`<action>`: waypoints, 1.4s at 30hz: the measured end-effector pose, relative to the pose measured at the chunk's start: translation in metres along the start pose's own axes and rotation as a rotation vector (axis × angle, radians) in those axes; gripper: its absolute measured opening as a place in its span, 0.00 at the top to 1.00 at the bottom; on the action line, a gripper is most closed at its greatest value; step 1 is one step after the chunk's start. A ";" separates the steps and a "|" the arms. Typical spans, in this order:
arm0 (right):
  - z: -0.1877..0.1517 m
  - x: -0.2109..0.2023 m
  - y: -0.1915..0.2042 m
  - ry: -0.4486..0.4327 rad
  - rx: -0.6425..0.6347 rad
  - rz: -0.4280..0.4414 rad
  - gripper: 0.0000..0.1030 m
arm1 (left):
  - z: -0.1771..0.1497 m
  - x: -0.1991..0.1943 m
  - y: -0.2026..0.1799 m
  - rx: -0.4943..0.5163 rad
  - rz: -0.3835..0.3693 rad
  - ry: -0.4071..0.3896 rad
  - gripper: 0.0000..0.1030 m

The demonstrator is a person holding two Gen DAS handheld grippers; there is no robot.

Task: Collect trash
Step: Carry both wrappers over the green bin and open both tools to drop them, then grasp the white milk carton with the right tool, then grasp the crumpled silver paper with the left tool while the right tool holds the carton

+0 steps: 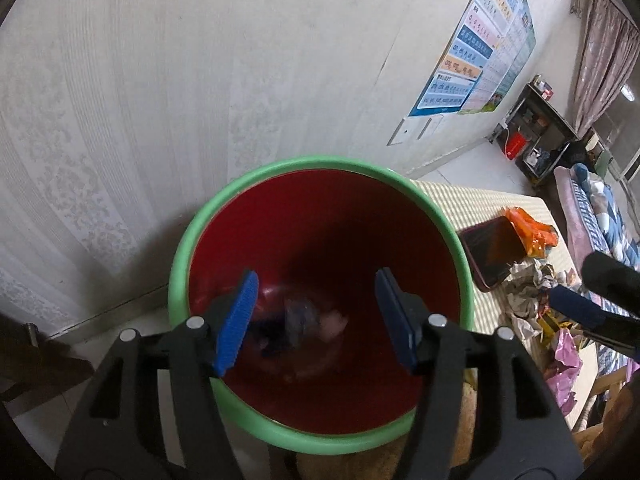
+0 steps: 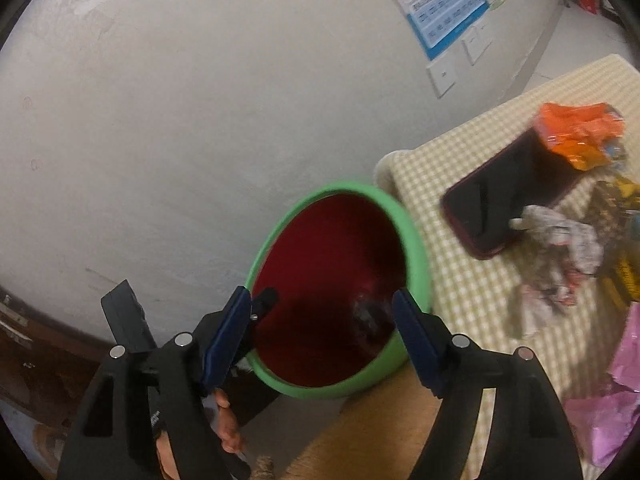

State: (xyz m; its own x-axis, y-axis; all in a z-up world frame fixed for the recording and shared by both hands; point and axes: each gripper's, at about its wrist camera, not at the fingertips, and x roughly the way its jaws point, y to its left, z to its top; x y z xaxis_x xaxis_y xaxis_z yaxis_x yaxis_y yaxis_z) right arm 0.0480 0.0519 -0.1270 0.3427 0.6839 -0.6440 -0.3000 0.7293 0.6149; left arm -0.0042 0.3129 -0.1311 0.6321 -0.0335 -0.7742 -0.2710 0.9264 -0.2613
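A red bin with a green rim point(image 1: 256, 184) stands by the wall next to the checked table; it also shows in the right wrist view point(image 2: 416, 248). Crumpled trash point(image 1: 304, 320) lies at its bottom. My left gripper point(image 1: 316, 320) is open and empty right over the bin's mouth. My right gripper point(image 2: 324, 340) is open and empty above the bin's near rim. On the table lie an orange wrapper point(image 2: 580, 132), crumpled paper point(image 2: 560, 248), yellow wrappers point(image 2: 624, 272) and a pink wrapper point(image 2: 616, 380). The right gripper's blue finger point(image 1: 576, 308) shows at the left view's right edge.
A dark phone in a red case point(image 2: 504, 196) lies on the checked tablecloth point(image 2: 460, 280) beside the trash. The white wall point(image 1: 200, 80) is close behind the bin, with a poster point(image 1: 480, 40). A shelf point(image 1: 536, 132) and a bed point(image 1: 600, 208) stand far right.
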 end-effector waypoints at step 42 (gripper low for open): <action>-0.067 -0.216 -0.263 -0.260 0.461 -0.277 0.47 | -0.047 0.056 -0.257 0.499 -0.154 0.120 0.41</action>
State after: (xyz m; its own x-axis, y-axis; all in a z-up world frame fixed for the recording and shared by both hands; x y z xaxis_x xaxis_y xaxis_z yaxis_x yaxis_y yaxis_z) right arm -0.0071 -0.2868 -0.1804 0.5771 0.4004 -0.7118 0.2290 0.7573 0.6116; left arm 0.0672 0.0554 -0.1346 0.5417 -0.1990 -0.8167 0.2150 0.9720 -0.0942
